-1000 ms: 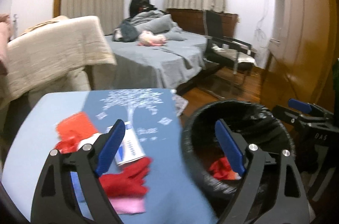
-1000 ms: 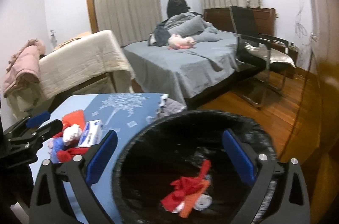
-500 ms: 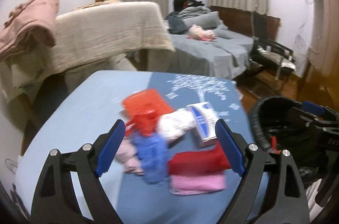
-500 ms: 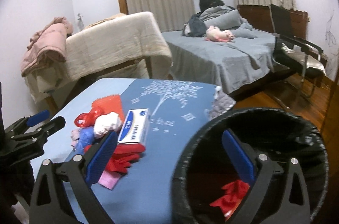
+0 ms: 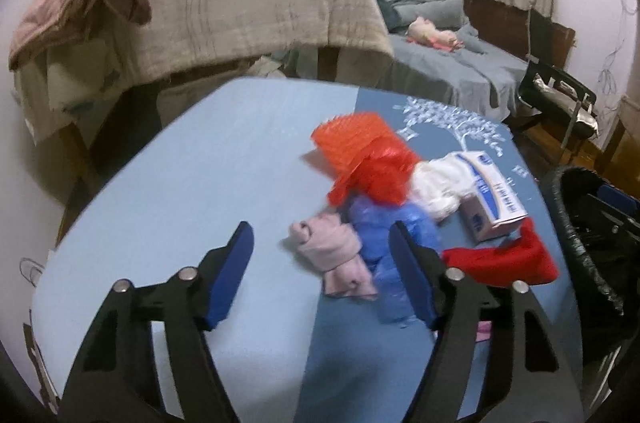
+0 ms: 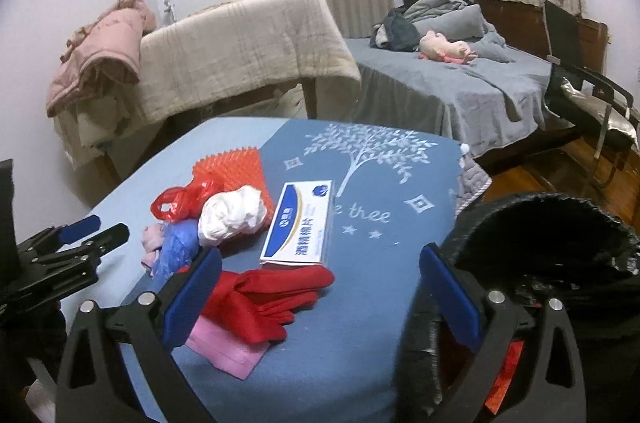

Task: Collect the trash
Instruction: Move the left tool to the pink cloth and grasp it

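Both jaws spread wide and empty: the left gripper [image 5: 320,255] frames a pink wad [image 5: 340,255] beside bare blue cloth [image 5: 192,191]. The right gripper [image 6: 320,287] spans the table edge, bin [image 6: 560,247] alongside.

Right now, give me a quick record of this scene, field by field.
left gripper: open, empty, aimed at the pink cloth
right gripper: open, empty, over the table edge
trash bin: black liner, beside the table
trash pile: red glove, white box, blue bag, white bag, red bag
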`<act>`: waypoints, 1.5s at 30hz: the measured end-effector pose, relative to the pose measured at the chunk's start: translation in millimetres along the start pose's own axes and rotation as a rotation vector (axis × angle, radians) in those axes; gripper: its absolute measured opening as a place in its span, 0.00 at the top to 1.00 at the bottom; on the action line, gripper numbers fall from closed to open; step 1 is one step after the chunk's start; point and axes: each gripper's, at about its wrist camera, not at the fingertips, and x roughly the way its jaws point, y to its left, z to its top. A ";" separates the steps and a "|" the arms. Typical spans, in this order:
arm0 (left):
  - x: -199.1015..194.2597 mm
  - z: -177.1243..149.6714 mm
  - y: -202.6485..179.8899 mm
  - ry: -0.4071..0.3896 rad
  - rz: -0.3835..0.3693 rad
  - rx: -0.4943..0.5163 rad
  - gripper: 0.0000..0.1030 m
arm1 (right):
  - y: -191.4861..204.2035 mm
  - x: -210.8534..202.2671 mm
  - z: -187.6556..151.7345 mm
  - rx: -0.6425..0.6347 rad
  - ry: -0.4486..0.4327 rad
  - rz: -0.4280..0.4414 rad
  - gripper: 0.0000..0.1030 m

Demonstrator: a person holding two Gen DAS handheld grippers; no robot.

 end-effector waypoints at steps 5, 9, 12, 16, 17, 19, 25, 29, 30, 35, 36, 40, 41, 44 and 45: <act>15.9 -5.3 5.4 0.031 -0.006 -0.014 0.38 | 12.5 14.2 -3.0 -0.031 0.024 0.008 0.05; 26.6 -6.0 5.2 0.047 -0.018 -0.018 0.39 | 17.3 21.1 -3.8 -0.051 0.035 0.012 0.05; 36.1 -6.1 4.7 0.069 -0.025 -0.021 0.45 | 18.3 25.5 -3.2 -0.050 0.042 0.017 0.05; 47.2 -3.6 3.9 0.097 -0.065 -0.035 0.53 | 19.1 28.6 -3.2 -0.054 0.050 0.018 0.05; 48.7 -3.2 3.2 0.101 -0.074 -0.034 0.55 | 18.9 29.2 -3.3 -0.054 0.050 0.017 0.05; 50.6 -3.1 1.6 0.104 -0.089 -0.033 0.59 | 19.3 30.0 -3.8 -0.051 0.051 0.016 0.05; 45.8 -1.1 4.2 0.091 -0.115 -0.050 0.67 | 21.6 30.5 -3.2 -0.058 0.048 0.021 0.06; 31.5 1.1 6.0 0.063 -0.107 -0.057 0.67 | 25.0 28.9 0.4 -0.060 0.037 0.027 0.06; 26.9 2.0 7.3 0.055 -0.103 -0.058 0.67 | 26.2 28.3 1.7 -0.061 0.034 0.029 0.06; 10.1 4.7 19.4 0.029 -0.075 -0.068 0.67 | 34.8 28.0 7.3 -0.066 0.022 0.049 0.06; 6.6 5.1 23.3 0.025 -0.066 -0.073 0.67 | 37.7 28.3 8.4 -0.069 0.021 0.055 0.06; -0.3 5.1 34.6 0.014 -0.028 -0.064 0.67 | 52.2 33.8 11.0 -0.069 0.030 0.092 0.06; -1.0 4.8 37.2 0.014 -0.020 -0.061 0.67 | 55.2 35.3 10.8 -0.070 0.032 0.098 0.06; -4.2 3.1 45.7 0.013 0.000 -0.059 0.67 | 71.4 44.3 9.9 -0.083 0.043 0.120 0.06; -4.9 2.9 47.6 0.013 0.003 -0.059 0.67 | 75.1 46.6 8.6 -0.086 0.046 0.125 0.07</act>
